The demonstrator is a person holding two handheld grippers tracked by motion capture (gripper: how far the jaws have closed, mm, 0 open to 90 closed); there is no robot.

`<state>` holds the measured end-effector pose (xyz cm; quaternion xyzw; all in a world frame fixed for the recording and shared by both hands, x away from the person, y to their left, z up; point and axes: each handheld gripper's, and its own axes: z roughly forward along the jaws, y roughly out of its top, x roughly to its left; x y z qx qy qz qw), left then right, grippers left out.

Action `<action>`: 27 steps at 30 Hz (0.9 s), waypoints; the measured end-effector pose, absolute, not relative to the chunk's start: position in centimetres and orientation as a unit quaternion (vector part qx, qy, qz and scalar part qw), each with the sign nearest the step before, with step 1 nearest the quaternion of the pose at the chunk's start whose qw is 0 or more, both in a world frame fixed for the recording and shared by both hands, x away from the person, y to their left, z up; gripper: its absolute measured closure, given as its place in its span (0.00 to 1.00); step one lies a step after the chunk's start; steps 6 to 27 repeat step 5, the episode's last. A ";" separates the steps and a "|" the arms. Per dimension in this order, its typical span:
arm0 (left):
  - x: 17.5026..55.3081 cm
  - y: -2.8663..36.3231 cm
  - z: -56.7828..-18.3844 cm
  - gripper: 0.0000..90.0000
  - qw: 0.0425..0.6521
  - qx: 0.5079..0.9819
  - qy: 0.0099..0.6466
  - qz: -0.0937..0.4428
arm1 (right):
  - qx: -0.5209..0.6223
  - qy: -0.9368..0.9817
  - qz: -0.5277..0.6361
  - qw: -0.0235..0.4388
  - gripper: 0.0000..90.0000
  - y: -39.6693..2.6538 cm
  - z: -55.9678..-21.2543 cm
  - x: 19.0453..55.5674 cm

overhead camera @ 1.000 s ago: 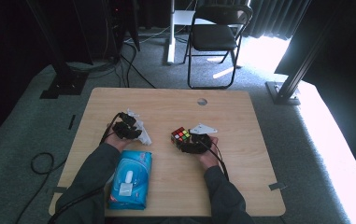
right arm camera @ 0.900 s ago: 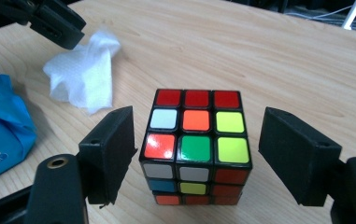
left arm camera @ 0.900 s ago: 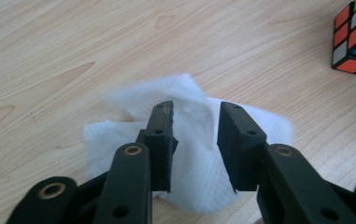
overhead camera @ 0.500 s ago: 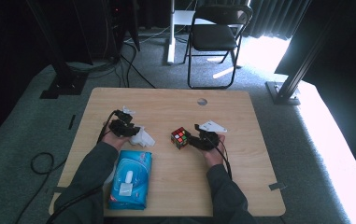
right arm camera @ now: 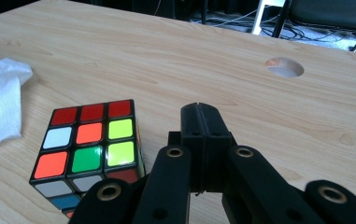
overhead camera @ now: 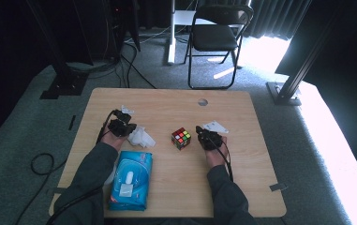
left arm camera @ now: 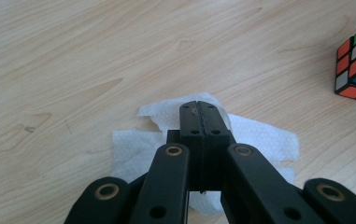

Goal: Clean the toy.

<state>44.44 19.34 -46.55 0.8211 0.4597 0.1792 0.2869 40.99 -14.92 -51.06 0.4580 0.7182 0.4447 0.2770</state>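
Observation:
A scrambled colour cube (overhead camera: 181, 138) stands near the middle of the wooden table (overhead camera: 167, 105). My right gripper (overhead camera: 200, 130) is just to its right, apart from it. In the right gripper view the cube (right arm camera: 89, 140) sits left of the jaws, and the right gripper (right arm camera: 202, 109) has just been closing and is shut with nothing between them. A crumpled white tissue (overhead camera: 142, 137) lies beside my left gripper (overhead camera: 130, 130). The left gripper view has the left gripper (left arm camera: 202, 109) over the tissue (left arm camera: 269, 140). Its jaws have just been closing and meet with nothing seen between them.
A blue pack of wipes (overhead camera: 130, 180) lies at the front left, by the person's left forearm. A round cable hole (overhead camera: 203, 101) is near the table's far edge. A folding chair (overhead camera: 216, 37) and stands with cables are on the floor beyond.
The right gripper has drawn back a little to the right of the cube, and its jaws have come together. The tissue has shifted slightly toward the front right of the left gripper.

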 end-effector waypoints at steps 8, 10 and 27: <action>44.5 19.3 -46.6 1.00 0.287 0.821 0.460 0.178 | 0.456 0.719 0.444 0.277 1.00 -14.8 -51.1 41.0; 44.5 19.3 -46.6 1.00 0.287 0.821 0.460 0.178 | 0.456 0.719 0.444 0.277 1.00 -14.8 -51.1 41.0; 44.5 19.3 -46.6 1.00 0.287 0.821 0.460 0.178 | 0.456 0.719 0.444 0.277 1.00 -14.8 -51.1 41.0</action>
